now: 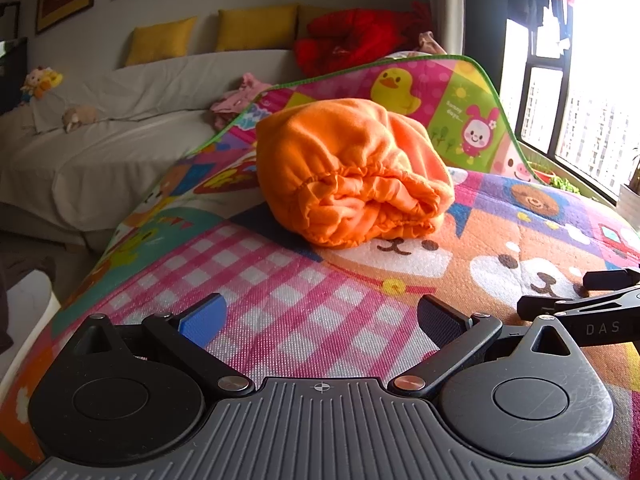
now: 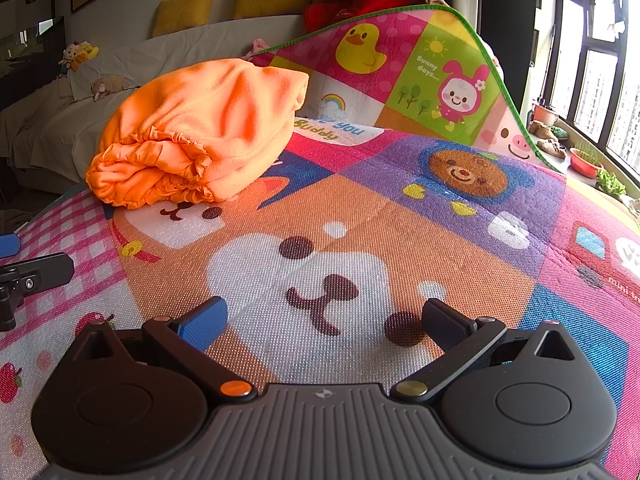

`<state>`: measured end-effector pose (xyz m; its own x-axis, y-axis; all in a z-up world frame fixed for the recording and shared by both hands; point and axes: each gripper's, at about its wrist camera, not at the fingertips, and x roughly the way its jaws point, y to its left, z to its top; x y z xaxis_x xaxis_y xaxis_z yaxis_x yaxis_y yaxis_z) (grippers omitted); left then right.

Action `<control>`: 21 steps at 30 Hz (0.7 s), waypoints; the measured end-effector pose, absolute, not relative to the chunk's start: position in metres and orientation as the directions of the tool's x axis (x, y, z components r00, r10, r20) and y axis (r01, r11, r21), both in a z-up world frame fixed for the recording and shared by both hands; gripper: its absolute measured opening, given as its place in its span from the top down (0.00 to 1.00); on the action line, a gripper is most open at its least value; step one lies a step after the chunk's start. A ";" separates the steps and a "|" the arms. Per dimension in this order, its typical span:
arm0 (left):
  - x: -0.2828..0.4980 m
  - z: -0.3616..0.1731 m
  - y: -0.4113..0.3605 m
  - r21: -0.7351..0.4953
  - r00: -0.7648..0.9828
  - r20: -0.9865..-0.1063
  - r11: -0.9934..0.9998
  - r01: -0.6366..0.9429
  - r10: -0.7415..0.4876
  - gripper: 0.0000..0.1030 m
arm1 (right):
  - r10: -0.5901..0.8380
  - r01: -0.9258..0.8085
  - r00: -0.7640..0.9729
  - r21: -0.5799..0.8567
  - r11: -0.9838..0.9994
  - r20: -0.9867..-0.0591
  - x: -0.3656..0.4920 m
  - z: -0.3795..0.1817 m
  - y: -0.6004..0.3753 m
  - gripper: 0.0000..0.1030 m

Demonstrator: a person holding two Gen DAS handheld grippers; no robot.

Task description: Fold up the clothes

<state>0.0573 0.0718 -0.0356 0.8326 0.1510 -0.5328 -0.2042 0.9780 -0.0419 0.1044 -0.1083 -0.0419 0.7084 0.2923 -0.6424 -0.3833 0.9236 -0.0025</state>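
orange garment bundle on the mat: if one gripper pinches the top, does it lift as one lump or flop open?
The orange garment looks like soft fleece, loosely rolled, so it would probably sag and unroll rather than lift as a lump. Its gathered elastic hem likely stretches when pulled. Pushed, it probably drags on the woven mat, not slides. Both grippers are open, well short of it.

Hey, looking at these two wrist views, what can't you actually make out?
- Orange garment: bundled in both views, so its type and far side are hidden by its own folds.
- Right hand-held gripper: cut off by the left wrist view's right edge.
- Outside the window: washed out by glare.
- Play mat: far end curls up, hiding what's behind.
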 end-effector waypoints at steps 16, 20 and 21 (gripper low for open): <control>0.057 -0.036 0.072 -0.040 0.833 -0.532 0.978 -0.206 0.154 0.00 | 0.292 -0.383 0.709 -0.003 0.924 -0.642 0.104 -0.042 -0.108 0.00; 0.057 -0.035 0.072 -0.038 0.834 -0.530 0.978 -0.205 0.154 0.00 | 0.292 -0.383 0.709 -0.003 0.924 -0.642 0.105 -0.042 -0.108 0.00; 0.056 -0.035 0.072 -0.039 0.835 -0.529 0.978 -0.205 0.154 0.00 | 0.292 -0.383 0.709 -0.003 0.924 -0.642 0.105 -0.042 -0.108 0.00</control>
<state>0.0564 0.0719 -0.0354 0.8347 0.1537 -0.5288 -0.2049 0.9780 -0.0392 0.1047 -0.1081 -0.0423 0.7087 0.2916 -0.6424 -0.3830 0.9237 -0.0032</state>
